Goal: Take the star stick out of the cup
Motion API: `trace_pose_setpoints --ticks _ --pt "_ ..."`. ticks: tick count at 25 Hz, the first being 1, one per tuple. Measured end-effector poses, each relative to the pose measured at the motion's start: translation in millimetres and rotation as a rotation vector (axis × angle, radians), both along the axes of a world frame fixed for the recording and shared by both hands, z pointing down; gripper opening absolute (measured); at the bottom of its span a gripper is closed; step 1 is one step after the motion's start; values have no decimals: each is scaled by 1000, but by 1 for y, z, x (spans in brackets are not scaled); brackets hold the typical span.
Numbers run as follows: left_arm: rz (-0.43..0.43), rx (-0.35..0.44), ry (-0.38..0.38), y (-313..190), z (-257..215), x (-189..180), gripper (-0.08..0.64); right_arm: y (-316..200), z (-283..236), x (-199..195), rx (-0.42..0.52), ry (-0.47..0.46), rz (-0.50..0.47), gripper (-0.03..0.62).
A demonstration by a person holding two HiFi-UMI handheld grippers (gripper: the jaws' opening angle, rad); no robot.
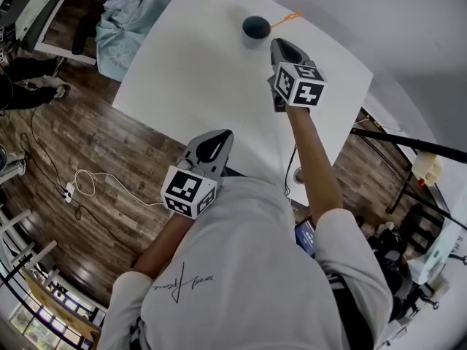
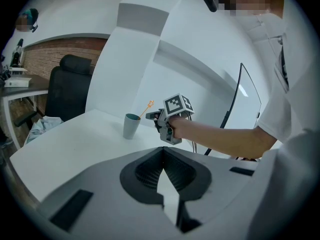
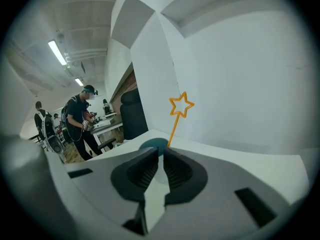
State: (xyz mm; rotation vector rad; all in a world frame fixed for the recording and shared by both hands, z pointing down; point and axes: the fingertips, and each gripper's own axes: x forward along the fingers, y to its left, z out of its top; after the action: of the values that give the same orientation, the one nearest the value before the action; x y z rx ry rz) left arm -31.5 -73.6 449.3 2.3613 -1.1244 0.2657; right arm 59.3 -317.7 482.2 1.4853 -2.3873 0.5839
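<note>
White table (image 1: 197,79), corner-on in the head view; grey cup (image 1: 255,29) with teal inside stands upright near the far edge, well clear of the other edges; orange star stick (image 1: 286,18) is in the cup, leaning out over the rim toward the right, star end up; right gripper (image 1: 281,46) low over the table just beside the cup on the near right, tips not touching it; in the right gripper view its fingers (image 3: 145,166) stand narrowly apart with nothing held, the cup's teal rim showing through the gap and the stick rising just right of the tips; left gripper (image 1: 219,138) held back at the table's near edge, well apart from the cup, fingers (image 2: 150,171) closed tip to tip, empty; from the left gripper view the right gripper and forearm sit just right of the cup, the star next to the marker cube; surroundings: black chair (image 2: 72,91) beyond the table's left side, light blue cloth (image 1: 131,17) on it, brick wall (image 2: 55,59) behind, white cables (image 1: 87,184) on the wood floor (image 1: 80,133), people standing (image 3: 80,119) in the far background.
</note>
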Motion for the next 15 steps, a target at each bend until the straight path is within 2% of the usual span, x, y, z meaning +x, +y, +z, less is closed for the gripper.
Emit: trace_pose_setpoints --ticks 4,15 --pt "-7 8 -1 -2 -1 -3 8 -9 2 -2 -6 -4 -2 64" --pt "-25 -6 3 -7 3 -8 8 -35 9 -3 -22 -22 25 64"
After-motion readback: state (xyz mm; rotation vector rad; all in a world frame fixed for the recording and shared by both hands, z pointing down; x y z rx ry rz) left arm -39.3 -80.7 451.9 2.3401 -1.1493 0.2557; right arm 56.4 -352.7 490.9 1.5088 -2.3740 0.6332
